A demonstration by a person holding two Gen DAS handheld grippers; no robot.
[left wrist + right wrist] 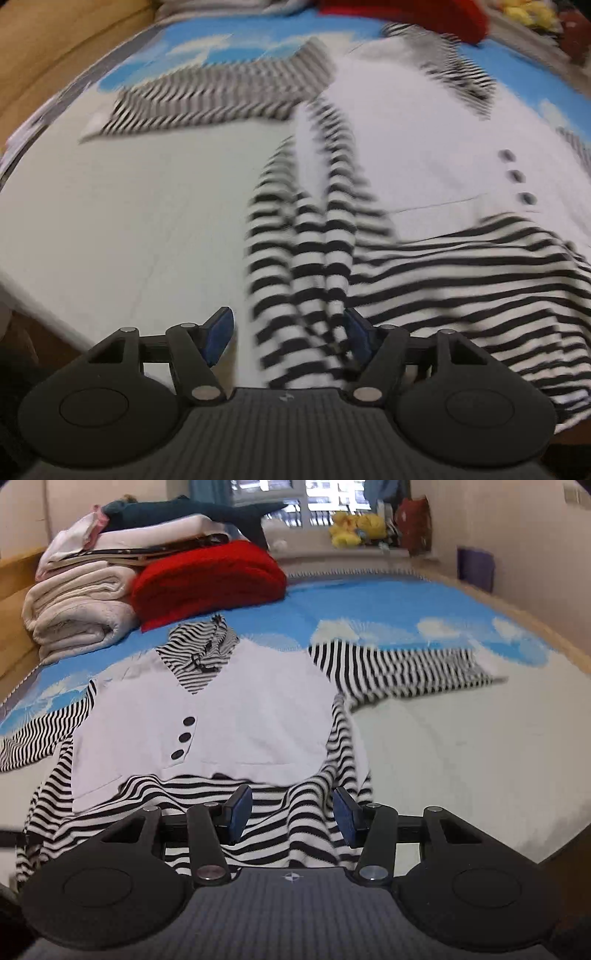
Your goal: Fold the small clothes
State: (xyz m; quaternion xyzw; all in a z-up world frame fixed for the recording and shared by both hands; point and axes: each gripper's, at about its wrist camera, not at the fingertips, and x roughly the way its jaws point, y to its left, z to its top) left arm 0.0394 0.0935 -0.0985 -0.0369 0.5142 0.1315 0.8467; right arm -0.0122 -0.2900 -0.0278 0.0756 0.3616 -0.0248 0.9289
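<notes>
Striped top [229,716] is laid flat on the bed [461,738], centre-left of the right wrist frame, white vest panel with three dark buttons [183,737] facing up; collar [203,653] is seen toward the upper middle, one striped sleeve [399,672] stretched out to the right of frame, the other sleeve [40,734] trailing to the left edge; striped hem is bunched at the lower centre, just in front of the right hand-held gripper [292,814]; that gripper is held wide apart, blue pads [242,812] clear of each other, striped fabric visible in the gap, nothing pinched. In the left wrist frame, heavily motion-blurred, the left hand-held gripper [289,334] is likewise spread wide; a striped fold of the same top [306,266] runs down between its pads [221,336], contact with either pad cannot be told from the blur; no grip is seen. Sleeve [221,99] lies across the upper left of that frame. Sky-print sheet [369,605] covers the far part of the bed; red folded item [210,579] and stacked pale blankets [77,605] sit at upper left of the right wrist frame; yellow plush toys [351,528] are seen on the window ledge, top centre.
</notes>
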